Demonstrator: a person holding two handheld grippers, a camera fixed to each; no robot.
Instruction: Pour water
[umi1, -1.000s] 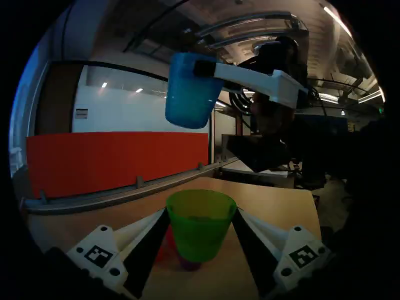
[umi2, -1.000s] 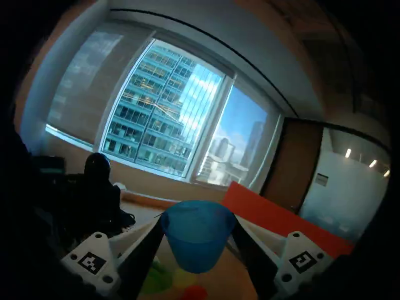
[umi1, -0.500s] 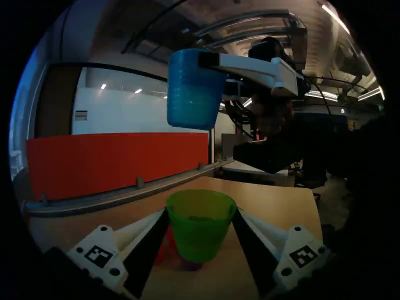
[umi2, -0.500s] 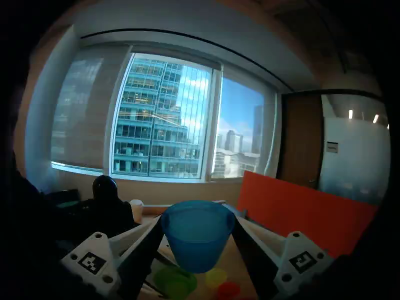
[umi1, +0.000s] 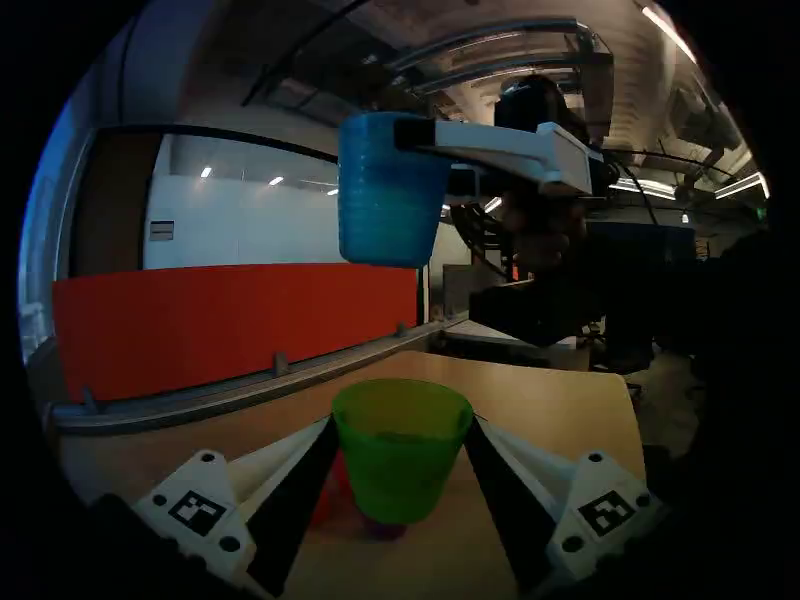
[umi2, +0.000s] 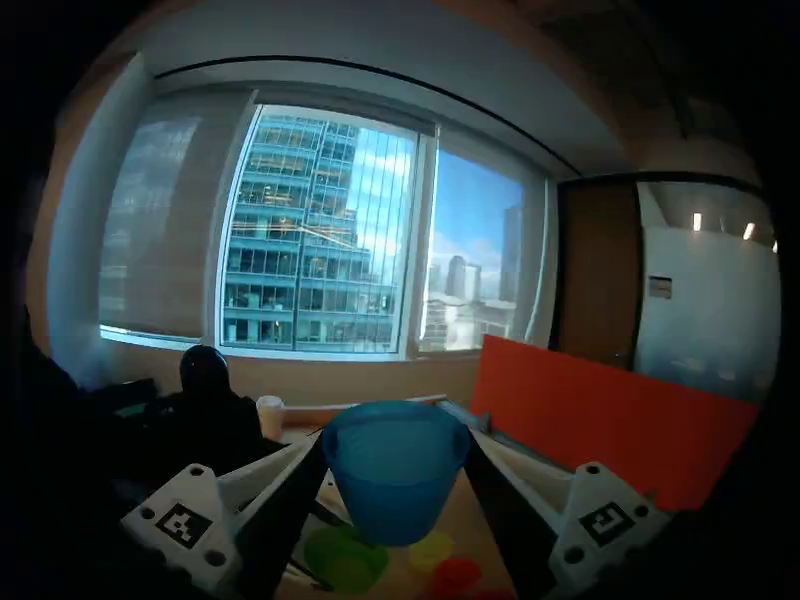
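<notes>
The left gripper (umi1: 400, 445) is closed on a green cup (umi1: 402, 470), its 2 fingers pressing the cup's sides. The cup sits upright, low over the wooden worktop (umi1: 560, 410). A red thing (umi1: 335, 490) sits just behind it, partly hidden. The right gripper (umi2: 395, 475) clamps a blue cup (umi2: 395, 485) the same way. In the left gripper view, the blue cup hangs high above the green cup, well apart and roughly upright. An orange panel (umi1: 230, 320) runs behind the worktop.
</notes>
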